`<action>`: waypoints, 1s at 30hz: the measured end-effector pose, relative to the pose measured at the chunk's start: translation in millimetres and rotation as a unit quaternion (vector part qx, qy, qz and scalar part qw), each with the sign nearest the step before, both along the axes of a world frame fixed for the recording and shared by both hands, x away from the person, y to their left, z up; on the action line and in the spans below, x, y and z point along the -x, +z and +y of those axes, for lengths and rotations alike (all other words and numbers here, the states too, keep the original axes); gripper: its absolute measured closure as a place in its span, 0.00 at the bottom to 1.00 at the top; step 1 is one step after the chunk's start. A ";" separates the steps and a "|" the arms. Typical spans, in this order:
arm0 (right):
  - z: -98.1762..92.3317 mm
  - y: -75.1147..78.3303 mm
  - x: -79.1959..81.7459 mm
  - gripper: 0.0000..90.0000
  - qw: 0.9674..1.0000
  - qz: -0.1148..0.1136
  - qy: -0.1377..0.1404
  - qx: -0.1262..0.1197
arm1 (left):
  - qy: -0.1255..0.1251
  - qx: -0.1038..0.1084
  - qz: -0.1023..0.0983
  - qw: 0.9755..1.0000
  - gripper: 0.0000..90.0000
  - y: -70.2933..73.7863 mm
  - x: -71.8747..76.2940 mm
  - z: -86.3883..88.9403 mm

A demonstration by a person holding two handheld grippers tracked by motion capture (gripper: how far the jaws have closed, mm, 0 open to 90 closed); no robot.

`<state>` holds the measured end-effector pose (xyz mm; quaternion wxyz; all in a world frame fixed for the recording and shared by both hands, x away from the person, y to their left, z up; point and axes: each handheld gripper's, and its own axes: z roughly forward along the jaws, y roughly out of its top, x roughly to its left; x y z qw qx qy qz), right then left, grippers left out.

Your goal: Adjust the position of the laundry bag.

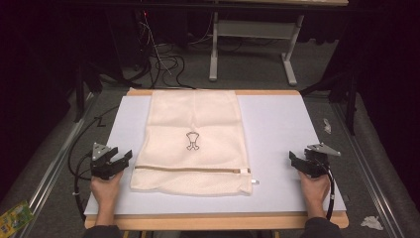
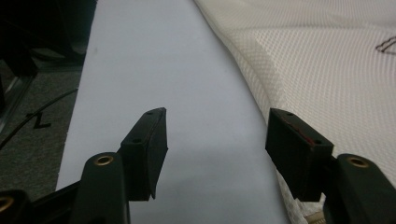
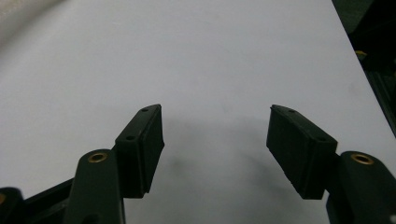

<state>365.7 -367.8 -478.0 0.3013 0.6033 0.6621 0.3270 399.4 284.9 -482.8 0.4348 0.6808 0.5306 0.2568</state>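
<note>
A cream mesh laundry bag (image 1: 193, 141) lies flat on the white table top (image 1: 277, 129), its zipper (image 1: 190, 169) running across near the front edge with the white pull at the right end. A small black drawing marks its middle. My left gripper (image 1: 124, 159) rests on the table just left of the bag's front corner, jaws open and empty; in the left gripper view (image 2: 217, 128) the bag (image 2: 327, 60) lies beside the right jaw. My right gripper (image 1: 294, 161) sits well right of the bag, open over bare table (image 3: 215, 123).
The table has a wooden rim (image 1: 213, 220) at front and back. Cables (image 1: 163, 62) and a grey stand (image 1: 252, 29) are on the carpet behind. Crumpled scraps (image 1: 371, 222) lie on the floor at right, a green packet (image 1: 15, 215) at left.
</note>
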 end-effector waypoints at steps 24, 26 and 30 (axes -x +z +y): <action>-5.1 2.6 7.0 0.43 0.999 -0.037 0.017 -0.026 | -0.007 -0.009 0.009 1.000 0.49 0.5 -2.2 -1.7; -5.0 2.9 5.8 0.44 0.999 -0.032 0.020 -0.028 | -0.008 -0.004 0.010 1.000 0.49 0.7 -2.4 -0.6; -5.7 3.3 3.7 0.47 0.999 -0.026 0.024 -0.033 | -0.015 0.012 0.032 0.999 0.47 0.3 -7.8 2.1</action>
